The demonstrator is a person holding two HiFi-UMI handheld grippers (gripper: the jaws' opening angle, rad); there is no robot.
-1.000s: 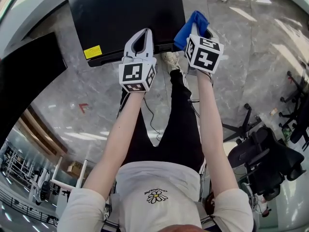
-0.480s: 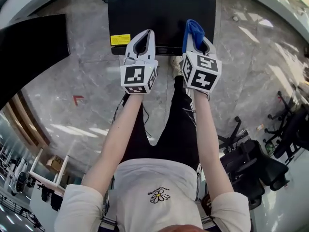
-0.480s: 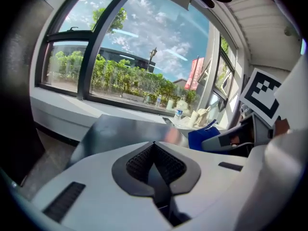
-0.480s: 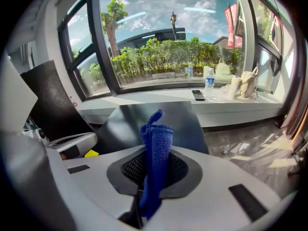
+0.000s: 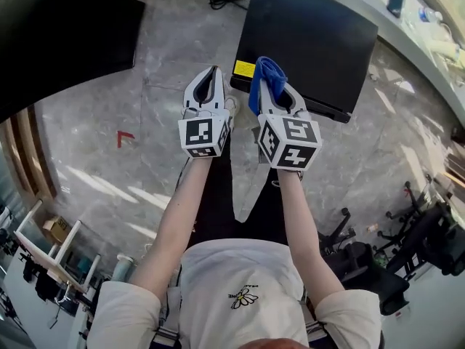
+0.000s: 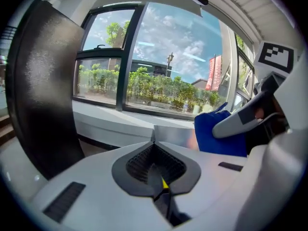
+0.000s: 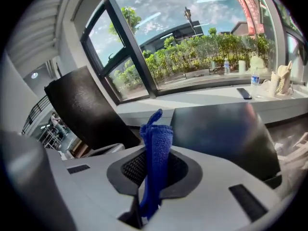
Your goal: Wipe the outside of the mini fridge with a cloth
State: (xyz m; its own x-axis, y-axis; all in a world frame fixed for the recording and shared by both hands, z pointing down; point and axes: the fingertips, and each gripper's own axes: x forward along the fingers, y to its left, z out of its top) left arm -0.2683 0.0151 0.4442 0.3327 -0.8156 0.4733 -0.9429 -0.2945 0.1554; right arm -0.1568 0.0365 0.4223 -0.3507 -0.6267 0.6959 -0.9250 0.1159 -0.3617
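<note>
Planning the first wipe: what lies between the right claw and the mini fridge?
Only the blue cloth the right claw grips; right gripper view shows nothing else before the mini fridge.

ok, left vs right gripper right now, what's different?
The left gripper is shut on nothing; the right gripper is shut on the blue cloth, which sticks up past its jaws. In the head view the right gripper's tip overlaps the near edge of the black mini fridge; the left gripper's is over floor beside it. Both sit side by side, pointing forward.
</note>
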